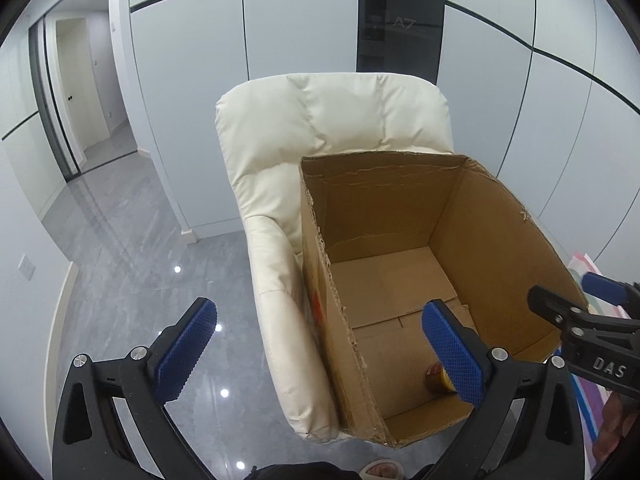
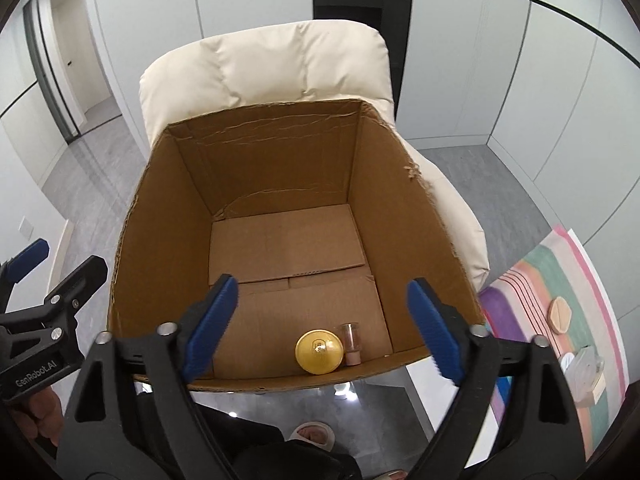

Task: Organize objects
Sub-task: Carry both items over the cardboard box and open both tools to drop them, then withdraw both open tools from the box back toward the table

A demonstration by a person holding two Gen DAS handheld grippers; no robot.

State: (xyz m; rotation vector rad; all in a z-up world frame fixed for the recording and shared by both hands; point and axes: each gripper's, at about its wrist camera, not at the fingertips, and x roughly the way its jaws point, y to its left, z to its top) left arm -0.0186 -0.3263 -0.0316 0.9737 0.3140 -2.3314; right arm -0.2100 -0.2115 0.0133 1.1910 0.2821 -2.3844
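Note:
An open cardboard box (image 2: 160,216) stands on a cream armchair (image 2: 264,60). On its floor near the front wall lie a jar with a round gold lid (image 2: 319,351) and a small clear vial (image 2: 351,338) beside it. My right gripper (image 2: 324,320) is open and empty, held above the box's front edge. My left gripper (image 1: 320,354) is open and empty, straddling the box's left wall (image 1: 320,280); the jar (image 1: 436,378) shows partly behind its right finger. The right gripper (image 1: 580,312) shows at the right edge of the left wrist view.
A striped pastel mat (image 2: 540,276) lies on the right, with a beige hexagonal piece (image 2: 559,314) and a clear boxed item (image 2: 586,368) on it. Grey glossy floor (image 1: 132,248) lies left of the chair. White wall panels stand behind. A slippered foot (image 2: 314,434) is below.

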